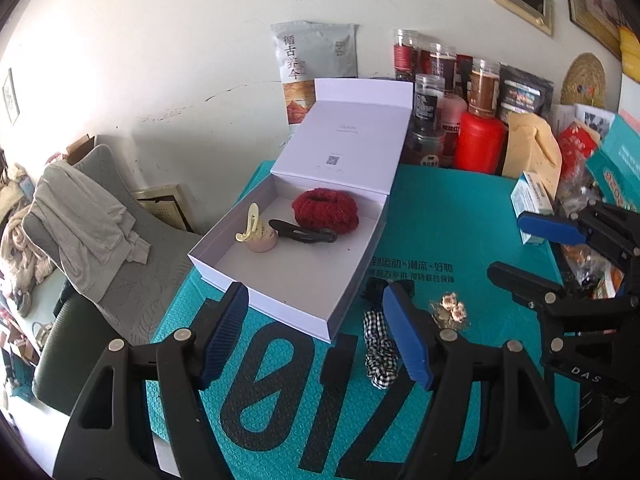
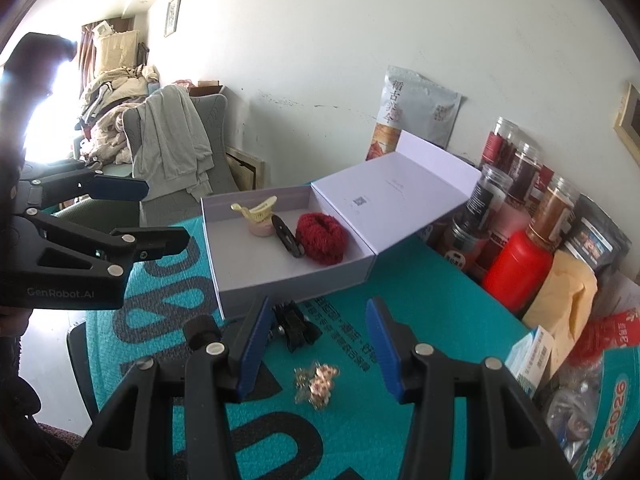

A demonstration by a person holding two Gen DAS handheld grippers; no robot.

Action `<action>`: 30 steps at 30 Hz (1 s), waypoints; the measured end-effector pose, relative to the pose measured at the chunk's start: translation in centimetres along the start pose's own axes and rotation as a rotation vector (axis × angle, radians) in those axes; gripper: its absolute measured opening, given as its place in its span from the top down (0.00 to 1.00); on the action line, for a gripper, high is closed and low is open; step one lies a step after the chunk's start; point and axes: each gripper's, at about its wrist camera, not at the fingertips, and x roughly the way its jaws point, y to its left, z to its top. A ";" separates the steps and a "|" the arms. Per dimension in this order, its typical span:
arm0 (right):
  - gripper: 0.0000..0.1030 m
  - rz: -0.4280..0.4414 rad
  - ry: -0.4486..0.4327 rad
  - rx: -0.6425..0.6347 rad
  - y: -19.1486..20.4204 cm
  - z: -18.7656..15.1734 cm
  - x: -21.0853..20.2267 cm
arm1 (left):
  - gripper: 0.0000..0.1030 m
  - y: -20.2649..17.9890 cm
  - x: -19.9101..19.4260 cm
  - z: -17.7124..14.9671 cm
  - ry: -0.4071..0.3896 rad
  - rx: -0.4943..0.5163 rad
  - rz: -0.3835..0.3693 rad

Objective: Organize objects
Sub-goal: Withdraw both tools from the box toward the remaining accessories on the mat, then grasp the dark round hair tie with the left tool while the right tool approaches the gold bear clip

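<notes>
Teal matting covers the table. Between the half-open, empty fingers of the right gripper, a small gold floral clip is seen, its axis unclear. Left gripper: open, empty.

My left claw is black plastic with ribbed blue pads and silver rivets; my right claw matches it; "GenRobot.AI" is printed in grey on the left's side.
</notes>
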 end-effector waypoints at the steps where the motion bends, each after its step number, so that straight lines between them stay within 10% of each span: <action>1: 0.52 -0.011 0.003 -0.007 0.1 -0.4 0.0 | 0.33 -0.5 0.1 -0.3 0.000 0.009 0.003; 30: 0.41 0.048 0.153 0.135 -0.4 -7.6 5.4 | 0.33 -1.8 7.8 -7.4 0.106 -0.017 -0.086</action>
